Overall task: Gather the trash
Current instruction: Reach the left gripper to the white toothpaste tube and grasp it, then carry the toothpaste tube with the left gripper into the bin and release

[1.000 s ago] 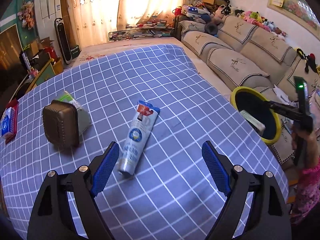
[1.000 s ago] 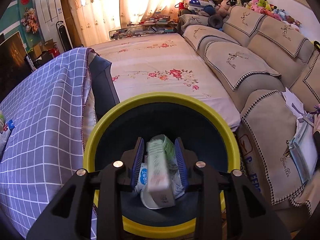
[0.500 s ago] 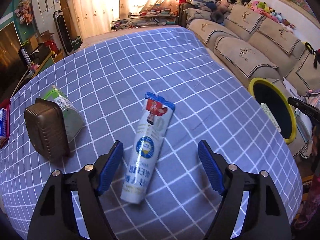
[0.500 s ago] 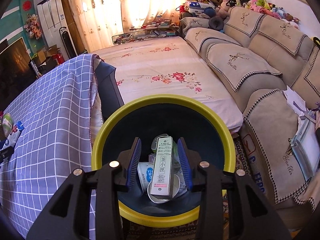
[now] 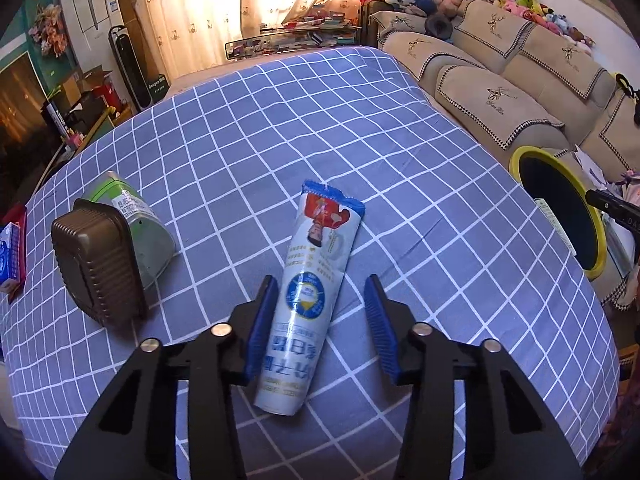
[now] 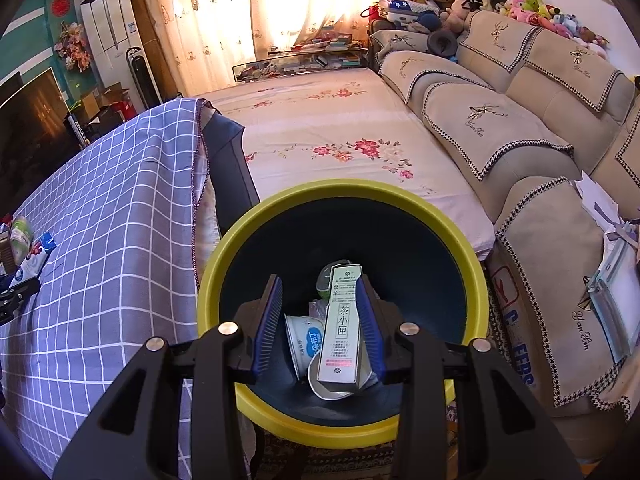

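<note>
left gripper [image 5: 320, 322]: fingers spread astride wrapper tube [image 5: 310, 296], lower centre, lined up for a pinch, not yet closed | right gripper [image 6: 318, 322]: fingers parted over yellow-rimmed bin [image 6: 472, 264]; tea carton [image 6: 340, 328] lies inside, looks released | checked cloth [image 5: 400, 160]

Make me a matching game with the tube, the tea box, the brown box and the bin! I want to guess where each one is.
Things:
1. tube
2. tea box
3. brown box
4. bin

Places:
A. on the floor beside the checked bed
B. inside the bin, between the right claw's fingers
C. lying on the checked cloth between the left claw's open fingers
D. on the checked cloth, against a green can

Pairs: 1-C, 2-B, 3-D, 4-A
</note>
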### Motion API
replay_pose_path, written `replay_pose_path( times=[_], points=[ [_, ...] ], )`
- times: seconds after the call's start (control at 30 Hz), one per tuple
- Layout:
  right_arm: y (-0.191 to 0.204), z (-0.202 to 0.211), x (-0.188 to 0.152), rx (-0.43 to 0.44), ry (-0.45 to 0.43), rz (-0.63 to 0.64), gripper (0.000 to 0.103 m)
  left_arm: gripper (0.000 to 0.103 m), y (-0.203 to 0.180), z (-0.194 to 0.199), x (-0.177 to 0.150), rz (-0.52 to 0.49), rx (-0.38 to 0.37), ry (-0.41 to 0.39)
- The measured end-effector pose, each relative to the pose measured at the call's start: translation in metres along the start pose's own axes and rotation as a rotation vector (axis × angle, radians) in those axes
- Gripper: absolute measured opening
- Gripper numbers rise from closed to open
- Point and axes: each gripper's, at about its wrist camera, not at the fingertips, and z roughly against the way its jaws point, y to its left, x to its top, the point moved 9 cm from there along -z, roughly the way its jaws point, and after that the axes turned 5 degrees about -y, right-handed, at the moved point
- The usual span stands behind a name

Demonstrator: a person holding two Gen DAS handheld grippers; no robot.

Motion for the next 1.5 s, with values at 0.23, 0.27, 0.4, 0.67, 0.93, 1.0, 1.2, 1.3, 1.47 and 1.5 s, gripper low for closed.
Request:
replay_pose_path(
  times=[0.23,0.27,0.4,0.67,0.93,1.0,1.2,1.3,1.47,1.5],
  points=[
    [-0.001,0.005,-0.003,0.007,-0.002,-0.006,0.037,0.024,-0.007,0.006,-0.002,0.002,-0.021,0.002],
    [-0.002,0.005,-0.003,0.007,-0.003,-0.007,0.037,0.023,-0.01,0.007,-0.002,0.0,-0.027,0.0],
    [-0.006,0.01,-0.004,0.008,-0.009,-0.019,0.037,0.023,-0.025,0.017,0.003,-0.023,-0.044,-0.019],
    [-0.025,0.032,-0.008,-0.002,-0.048,-0.081,0.037,0.023,-0.093,0.048,0.026,-0.127,-0.157,-0.079],
    [-0.063,0.064,-0.021,-0.067,-0.071,-0.129,0.037,0.023,-0.201,0.043,0.059,-0.274,-0.332,-0.079],
    [-0.074,0.07,-0.025,-0.083,-0.074,-0.147,0.037,0.023,-0.232,0.036,0.066,-0.302,-0.373,-0.064],
    [-0.094,0.076,-0.037,-0.107,-0.063,-0.185,0.037,0.024,-0.297,-0.011,0.076,-0.329,-0.42,0.02],
    [-0.095,0.075,-0.04,-0.107,-0.053,-0.186,0.037,0.024,-0.312,-0.034,0.078,-0.325,-0.411,0.043],
    [-0.093,0.075,-0.04,-0.104,-0.054,-0.185,0.042,0.037,-0.316,-0.066,0.081,-0.282,-0.377,0.064],
    [-0.092,0.076,-0.04,-0.102,-0.054,-0.184,0.042,0.042,-0.315,-0.068,0.081,-0.271,-0.376,0.062]
  ],
)
